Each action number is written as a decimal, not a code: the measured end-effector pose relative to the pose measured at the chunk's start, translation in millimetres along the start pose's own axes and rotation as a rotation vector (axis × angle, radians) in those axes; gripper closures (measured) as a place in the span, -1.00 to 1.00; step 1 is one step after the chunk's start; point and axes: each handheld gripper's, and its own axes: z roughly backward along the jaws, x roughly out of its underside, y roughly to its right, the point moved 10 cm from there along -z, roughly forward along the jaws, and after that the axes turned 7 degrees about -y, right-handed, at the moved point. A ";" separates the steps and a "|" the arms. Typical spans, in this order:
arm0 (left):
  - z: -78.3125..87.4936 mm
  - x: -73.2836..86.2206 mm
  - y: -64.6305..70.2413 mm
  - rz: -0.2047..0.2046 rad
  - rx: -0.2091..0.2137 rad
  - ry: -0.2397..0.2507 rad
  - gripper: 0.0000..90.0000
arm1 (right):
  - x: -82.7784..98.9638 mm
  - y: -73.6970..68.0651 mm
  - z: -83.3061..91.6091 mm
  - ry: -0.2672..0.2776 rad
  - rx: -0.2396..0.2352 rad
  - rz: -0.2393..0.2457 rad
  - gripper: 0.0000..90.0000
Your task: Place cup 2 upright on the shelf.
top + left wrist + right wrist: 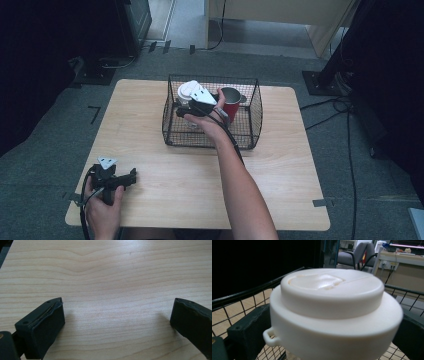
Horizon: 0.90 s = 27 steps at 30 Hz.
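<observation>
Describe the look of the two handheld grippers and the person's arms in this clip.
Both grippers are black. The left gripper carries a grey three-cornered plate and a black cable. Its jaw pads are blocky, matte black. The right gripper trails a black cable along the forearm. Both forearms are bare, no sleeves visible.

The high view is evenly but dimly lit, with a cool cast; both upper corners are lost in black. The table [165,165] is lit softly from above, and only faint shadows are cast. In the left gripper view, the wood grain is rendered sharply, with a pale sheen mid-frame. In the right gripper view, the white lid [332,305] is blurred by closeness and its right edge smeared; the left background is black.
</observation>
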 end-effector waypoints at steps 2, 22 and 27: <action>-0.1 -0.1 0.1 0.001 0.000 0.001 -1.00 | -4.9 0.6 2.6 0.024 0.003 0.011 -0.98; 0.0 -0.1 0.1 0.000 0.001 0.000 -1.00 | -34.4 3.2 33.9 0.113 -0.004 -0.010 -0.98; -0.1 -0.3 0.2 0.002 0.001 0.002 -1.00 | -34.7 4.6 44.1 0.122 -0.003 -0.004 -0.98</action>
